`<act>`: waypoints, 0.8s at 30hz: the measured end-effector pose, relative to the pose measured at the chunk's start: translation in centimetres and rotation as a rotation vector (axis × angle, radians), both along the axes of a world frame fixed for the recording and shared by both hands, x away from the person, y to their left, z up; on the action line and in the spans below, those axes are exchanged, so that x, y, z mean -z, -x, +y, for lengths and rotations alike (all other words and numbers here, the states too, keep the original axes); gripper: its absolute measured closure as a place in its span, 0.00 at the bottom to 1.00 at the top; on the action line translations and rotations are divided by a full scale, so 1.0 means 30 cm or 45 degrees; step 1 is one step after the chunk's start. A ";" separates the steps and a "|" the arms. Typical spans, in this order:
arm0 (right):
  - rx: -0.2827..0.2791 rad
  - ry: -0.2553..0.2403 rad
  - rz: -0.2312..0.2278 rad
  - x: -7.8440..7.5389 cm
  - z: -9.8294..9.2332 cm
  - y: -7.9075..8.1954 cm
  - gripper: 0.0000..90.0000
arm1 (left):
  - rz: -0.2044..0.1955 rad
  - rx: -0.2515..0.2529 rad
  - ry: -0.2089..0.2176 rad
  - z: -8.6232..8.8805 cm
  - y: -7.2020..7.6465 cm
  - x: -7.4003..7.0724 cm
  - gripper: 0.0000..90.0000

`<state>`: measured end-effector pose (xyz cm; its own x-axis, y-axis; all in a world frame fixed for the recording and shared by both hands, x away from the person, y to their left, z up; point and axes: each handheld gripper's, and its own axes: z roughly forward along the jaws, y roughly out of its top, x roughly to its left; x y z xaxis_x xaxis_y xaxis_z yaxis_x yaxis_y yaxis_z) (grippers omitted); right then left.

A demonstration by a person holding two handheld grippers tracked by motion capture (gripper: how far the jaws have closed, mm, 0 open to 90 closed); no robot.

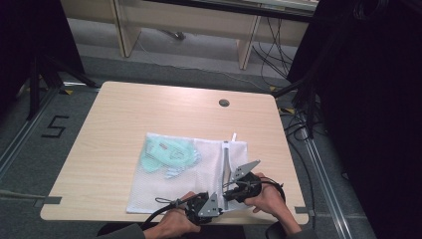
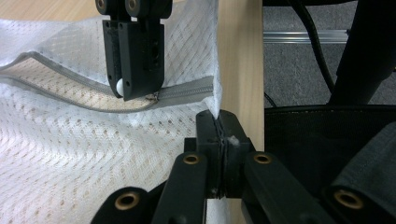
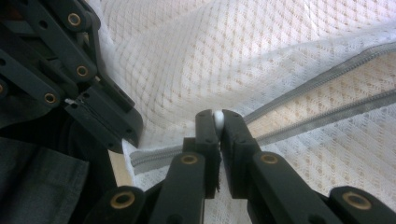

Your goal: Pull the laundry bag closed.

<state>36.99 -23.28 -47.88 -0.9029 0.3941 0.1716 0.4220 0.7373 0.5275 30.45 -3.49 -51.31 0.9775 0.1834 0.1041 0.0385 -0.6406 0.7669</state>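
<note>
- The table [image 1: 124,107] is bare past the bag [image 1: 164,186], so a hand can pass there.
- Both grippers crowd the bag's near corner, maybe touching.

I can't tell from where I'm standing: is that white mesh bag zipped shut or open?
Open. The zipper gapes, its two grey sides apart with table showing between, across the mesh bag. The right gripper pinches the white pull.

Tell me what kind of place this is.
Probably a lab or recording workspace: a bare wooden table on grey carpet, a taped floor number, black stands and loose cables around it.
</note>
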 end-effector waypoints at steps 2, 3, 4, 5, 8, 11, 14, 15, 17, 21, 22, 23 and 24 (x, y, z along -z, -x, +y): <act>-0.001 0.002 -0.001 0.000 0.000 -0.006 0.96 | 0.008 -0.013 0.017 -0.001 0.002 0.002 0.99; -0.001 0.001 0.002 0.000 0.000 -0.008 0.96 | -0.005 -0.013 0.016 -0.001 0.002 0.001 0.99; 0.003 0.008 0.001 -0.001 0.001 -0.011 0.96 | -0.010 -0.004 0.004 0.001 0.001 -0.001 0.99; -0.001 0.008 -0.009 -0.001 0.001 -0.014 0.96 | -0.011 -0.004 0.004 0.000 0.001 -0.001 0.99; 0.000 0.004 -0.009 0.000 0.004 -0.019 0.96 | -0.010 -0.002 -0.001 0.000 -0.001 -0.001 0.99; 0.007 0.013 -0.009 0.001 0.005 -0.027 0.96 | -0.011 -0.003 0.005 0.000 0.000 0.000 0.98; 0.004 0.017 -0.020 -0.001 0.006 -0.036 0.96 | 0.002 -0.010 0.020 0.000 -0.001 0.001 0.98; 0.007 0.017 -0.017 0.000 0.008 -0.036 0.96 | 0.005 -0.013 0.024 0.000 0.000 0.002 0.98; 0.002 0.015 -0.011 0.001 0.009 -0.038 0.96 | 0.006 -0.013 0.023 -0.001 0.000 0.002 0.98; 0.007 0.020 -0.015 0.002 0.010 -0.043 0.96 | 0.004 -0.007 0.019 0.000 0.002 0.002 0.98; -0.001 0.015 -0.021 0.003 0.010 -0.047 0.96 | 0.006 -0.007 0.021 0.000 0.002 0.002 0.98; -0.002 0.015 -0.019 0.001 0.010 -0.047 0.96 | 0.004 -0.006 0.019 0.001 0.000 0.001 0.98; 0.005 0.020 -0.015 0.001 0.011 -0.046 0.96 | 0.004 -0.006 0.019 0.002 -0.001 0.001 0.98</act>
<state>38.38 -22.94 -47.91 -0.9033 0.4002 0.1548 0.4188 0.7438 0.5209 30.48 -3.44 -51.34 0.9769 0.1895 0.0984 0.0438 -0.6289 0.7763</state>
